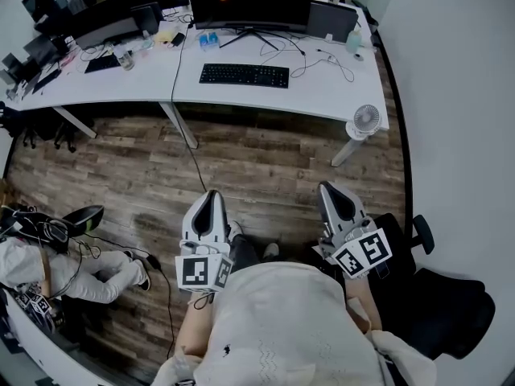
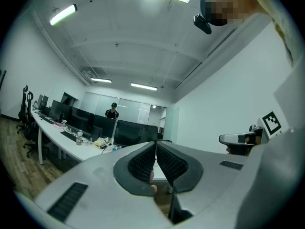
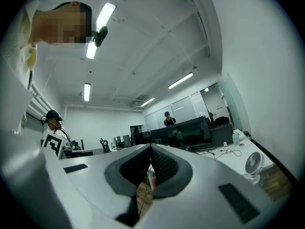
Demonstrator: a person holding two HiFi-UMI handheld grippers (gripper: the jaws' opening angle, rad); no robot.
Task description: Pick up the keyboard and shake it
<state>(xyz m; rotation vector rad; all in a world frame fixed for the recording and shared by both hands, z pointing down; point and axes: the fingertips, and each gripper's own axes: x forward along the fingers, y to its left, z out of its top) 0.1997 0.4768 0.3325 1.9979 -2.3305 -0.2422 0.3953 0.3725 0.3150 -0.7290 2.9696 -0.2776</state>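
The black keyboard [image 1: 244, 75] lies flat on the white desk [image 1: 322, 95], in front of a dark monitor [image 1: 249, 2]. Both grippers are held close to the person's body over the wooden floor, well short of the desk and pointing toward it. The left gripper [image 1: 212, 194] is shut, its ribbed pads meeting at the tip with nothing between them [image 2: 156, 143]. The right gripper [image 1: 327, 188] also has its pads together at the tip and holds nothing [image 3: 151, 147]. In the left gripper view, the right gripper's marker cube [image 2: 270, 122] shows at the far right.
A small white fan [image 1: 366, 119] stands on the desk's right corner. A second cluttered desk [image 1: 88, 79] joins on the left. A black office chair [image 1: 451, 296] sits at lower right, and a person in light clothes [image 1: 88, 276] at lower left. Cables trail across desk and floor.
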